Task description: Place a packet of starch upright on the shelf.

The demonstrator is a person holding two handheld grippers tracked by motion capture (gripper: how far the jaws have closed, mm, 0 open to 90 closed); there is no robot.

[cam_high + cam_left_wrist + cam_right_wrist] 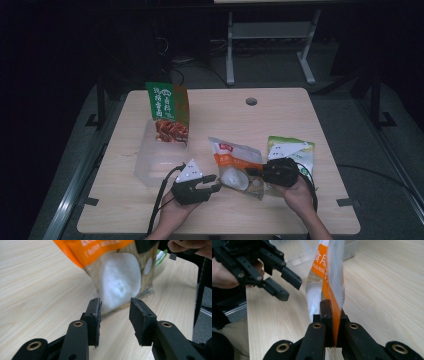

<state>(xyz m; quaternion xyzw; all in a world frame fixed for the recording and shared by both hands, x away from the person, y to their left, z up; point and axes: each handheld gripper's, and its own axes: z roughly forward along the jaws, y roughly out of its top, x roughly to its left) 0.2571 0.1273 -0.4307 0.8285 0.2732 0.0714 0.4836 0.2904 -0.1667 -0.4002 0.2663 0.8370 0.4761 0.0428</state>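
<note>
An orange-and-white snack bag (235, 165) with a clear window lies near the table's front middle. My right gripper (250, 171) is shut on that bag's edge; in the right gripper view the jaws (333, 305) pinch the orange film (332, 277), which stands up on edge. My left gripper (216, 183) sits just left of the bag, open. In the left gripper view its jaws (115, 303) stand apart with the bag's window (117, 277) right beyond the tips and nothing pressed between the pads. The left gripper (284, 287) also shows in the right gripper view.
A green snack bag (167, 112) stands upright in a clear plastic box (150, 165) at the left. A green-and-white bag (295, 150) lies flat under the right hand. A cable hole (251, 101) sits near the table's far edge.
</note>
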